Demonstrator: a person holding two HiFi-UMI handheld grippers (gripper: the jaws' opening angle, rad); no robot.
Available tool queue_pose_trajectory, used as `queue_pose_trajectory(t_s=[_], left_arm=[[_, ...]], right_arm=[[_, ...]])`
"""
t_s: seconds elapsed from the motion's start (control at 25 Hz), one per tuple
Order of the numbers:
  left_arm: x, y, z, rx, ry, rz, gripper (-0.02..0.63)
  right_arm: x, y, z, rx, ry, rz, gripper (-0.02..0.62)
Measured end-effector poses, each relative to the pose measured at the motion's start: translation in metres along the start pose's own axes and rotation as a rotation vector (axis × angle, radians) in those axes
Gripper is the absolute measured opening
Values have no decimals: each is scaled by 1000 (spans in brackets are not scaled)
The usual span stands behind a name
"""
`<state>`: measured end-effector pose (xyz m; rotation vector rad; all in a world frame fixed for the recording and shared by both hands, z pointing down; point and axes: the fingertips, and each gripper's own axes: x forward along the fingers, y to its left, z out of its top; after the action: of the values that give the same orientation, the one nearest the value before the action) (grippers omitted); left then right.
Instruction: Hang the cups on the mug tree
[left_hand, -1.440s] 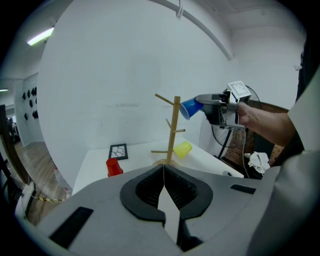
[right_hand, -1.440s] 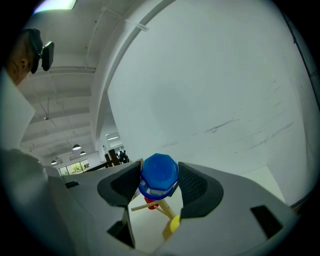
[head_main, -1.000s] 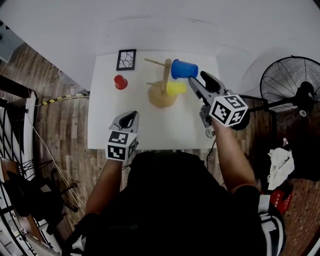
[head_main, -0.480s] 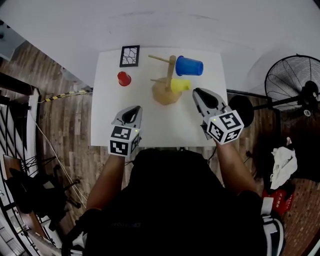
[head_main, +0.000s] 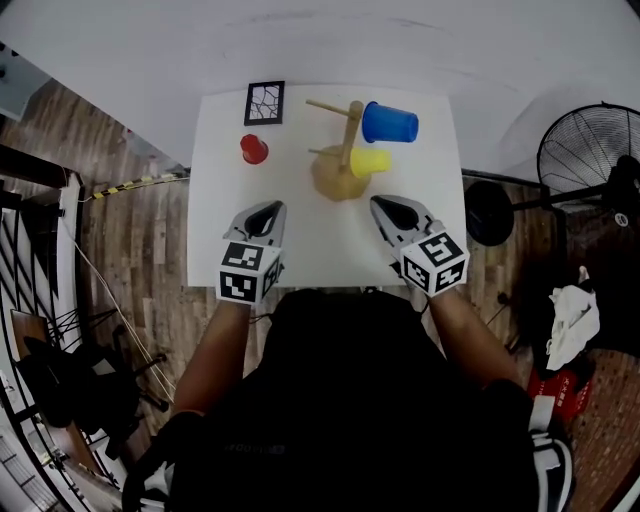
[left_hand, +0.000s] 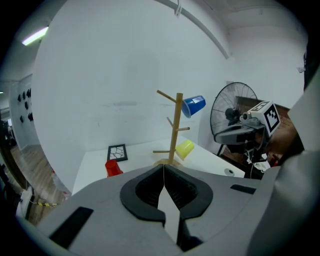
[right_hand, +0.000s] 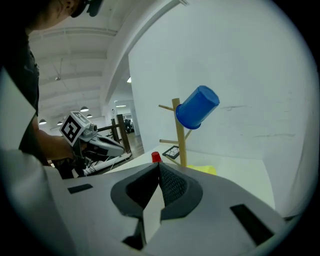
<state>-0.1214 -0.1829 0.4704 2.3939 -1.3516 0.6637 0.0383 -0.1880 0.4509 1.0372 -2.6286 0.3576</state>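
Head view: at the left of the white table (head_main: 215, 215), a small framed picture (head_main: 264, 103) lies at the far edge, with the red cup (head_main: 253, 149) just in front of it, not on the tree. The left gripper (head_main: 267, 206) hovers over the near edge, its jaws pressed together on nothing. At mid-table stands the wooden mug tree (head_main: 345, 150). The yellow cup (head_main: 368, 162) hangs on a low right peg and the blue cup (head_main: 389, 122) on a higher one. The right gripper (head_main: 383, 203) sits near the tree's base; its jaws have just been closing and now meet, with nothing between them. A fan (head_main: 590, 150) stands off the table to the right.
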Motion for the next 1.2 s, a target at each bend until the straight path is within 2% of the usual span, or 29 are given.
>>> queue_pose_trajectory(t_s=[0.2,0.48,0.76,1.04,1.2], left_arm=[[3,11,3,17,-9,-6,17],[12,51,-6,29,16,18,18],[26,88,-8,31,4,39,18],[45,120,-10,24,16,55,20],[58,137,-13,31,35,69,100]], right_arm=[[7,18,-12,-12,31,9,8],[14,37,-26,-12,62,-16,8],[15,47,-43,49,78,-77,8],[11,59,-61,86,138,-99,8],[7,58,-68,93,165,-120,8]])
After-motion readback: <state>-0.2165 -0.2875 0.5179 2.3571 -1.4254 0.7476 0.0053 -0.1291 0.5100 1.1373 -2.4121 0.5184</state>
